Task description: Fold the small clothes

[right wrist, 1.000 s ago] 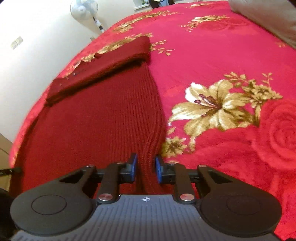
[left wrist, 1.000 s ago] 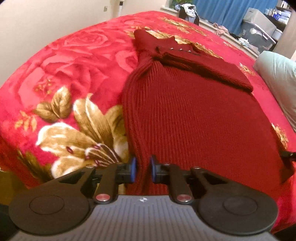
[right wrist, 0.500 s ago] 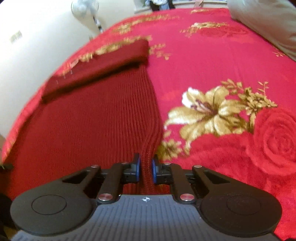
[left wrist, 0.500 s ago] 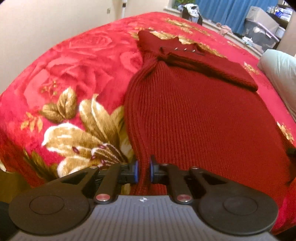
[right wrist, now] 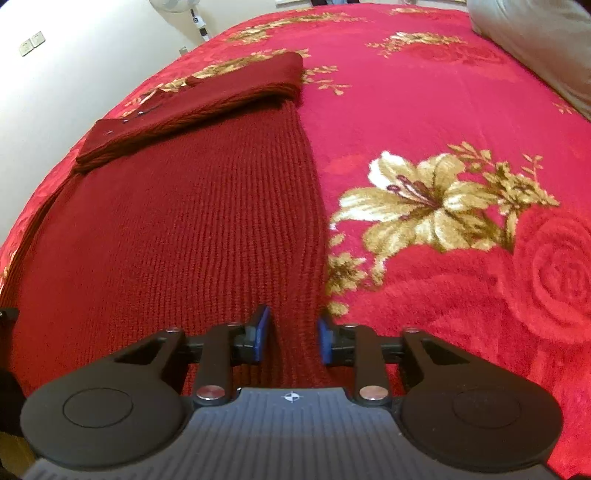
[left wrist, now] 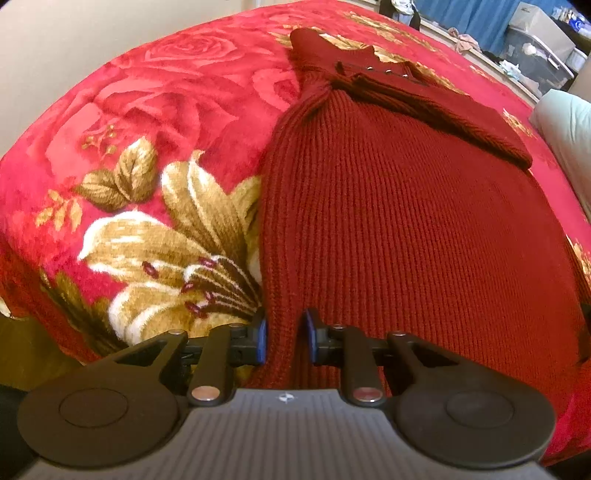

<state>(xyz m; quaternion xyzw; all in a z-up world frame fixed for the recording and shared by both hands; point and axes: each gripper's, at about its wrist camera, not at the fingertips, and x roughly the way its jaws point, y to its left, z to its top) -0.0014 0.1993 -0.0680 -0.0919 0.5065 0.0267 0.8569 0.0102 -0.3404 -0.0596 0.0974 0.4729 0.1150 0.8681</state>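
A dark red ribbed knit sweater (left wrist: 406, 221) lies flat on the bed, its upper part folded into a band (left wrist: 424, 99) across the far end. My left gripper (left wrist: 285, 334) is at the near left corner of the hem. Its jaws are opening, and the sweater's edge lies loose between the blue pads. In the right wrist view the same sweater (right wrist: 184, 240) fills the left half, with the folded band (right wrist: 207, 99) beyond. My right gripper (right wrist: 294, 336) is at the near right corner, jaws apart, and the hem edge runs between them unpinched.
A red blanket (right wrist: 443, 92) with gold flowers covers the bed, and its near edge drops off by the left gripper. A pale pillow (left wrist: 569, 129) lies at the far right. Storage boxes (left wrist: 535, 40) and a blue curtain (left wrist: 472, 11) stand beyond the bed, a fan (right wrist: 173, 3) by the wall.
Both grippers pinched the hem corners half a second ago. Now both pairs of pads stand wider apart and the fabric between them has settled flatter. Neither hand has shifted much.
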